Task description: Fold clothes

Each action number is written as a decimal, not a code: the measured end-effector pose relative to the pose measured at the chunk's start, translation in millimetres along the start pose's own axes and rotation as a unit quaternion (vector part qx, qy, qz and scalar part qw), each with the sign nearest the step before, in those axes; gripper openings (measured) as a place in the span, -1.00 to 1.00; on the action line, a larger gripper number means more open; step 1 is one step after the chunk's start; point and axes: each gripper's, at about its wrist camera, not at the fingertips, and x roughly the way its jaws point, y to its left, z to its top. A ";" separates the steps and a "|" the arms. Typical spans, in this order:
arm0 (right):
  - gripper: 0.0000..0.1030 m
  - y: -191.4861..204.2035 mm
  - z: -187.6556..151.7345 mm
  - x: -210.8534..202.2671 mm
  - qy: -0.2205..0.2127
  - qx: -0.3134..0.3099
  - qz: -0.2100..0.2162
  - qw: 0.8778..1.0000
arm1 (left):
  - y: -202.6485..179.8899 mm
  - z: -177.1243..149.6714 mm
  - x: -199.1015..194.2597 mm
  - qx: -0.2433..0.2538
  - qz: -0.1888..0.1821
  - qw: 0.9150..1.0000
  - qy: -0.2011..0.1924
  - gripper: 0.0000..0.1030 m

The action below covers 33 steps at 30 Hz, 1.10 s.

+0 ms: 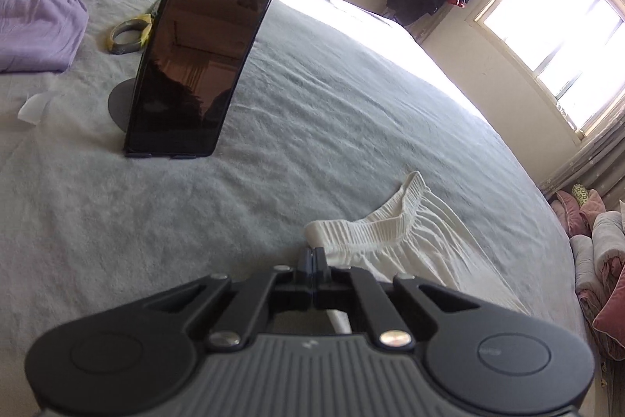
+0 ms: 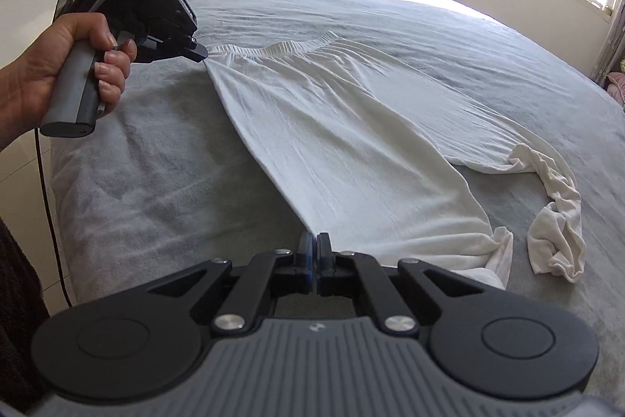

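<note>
Right gripper [image 2: 314, 245] fingers (like left gripper's [image 2: 201, 54]) pinch white trousers [image 2: 351, 151], waistband farthest.

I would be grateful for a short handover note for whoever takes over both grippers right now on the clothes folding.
Left gripper: shut on the waistband corner of the white trousers, held by the left hand.
Right gripper: shut on the near side edge of the same trousers, further down the leg.
The trousers lie spread on the grey bedcover; the far leg end is bunched and twisted.
A lilac garment lies by the phone on its stand.
Done: both grips taken. Left: no fold made yet; probably straighten the bunched leg first.
</note>
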 end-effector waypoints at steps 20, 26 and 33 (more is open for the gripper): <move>-0.61 28.1 -9.3 6.1 0.027 0.018 0.023 0.999 | 3.5 -1.3 -6.0 0.053 0.046 0.998 0.005 -0.10; -0.03 2.5 -15.2 -31.1 -0.008 0.029 -0.017 0.999 | -15.0 -11.7 -28.7 0.083 0.009 0.997 0.003 0.27; -0.03 -60.0 -24.5 -49.5 -0.004 0.070 -0.073 0.995 | -59.3 -52.9 -43.8 0.184 -0.075 0.979 0.056 0.46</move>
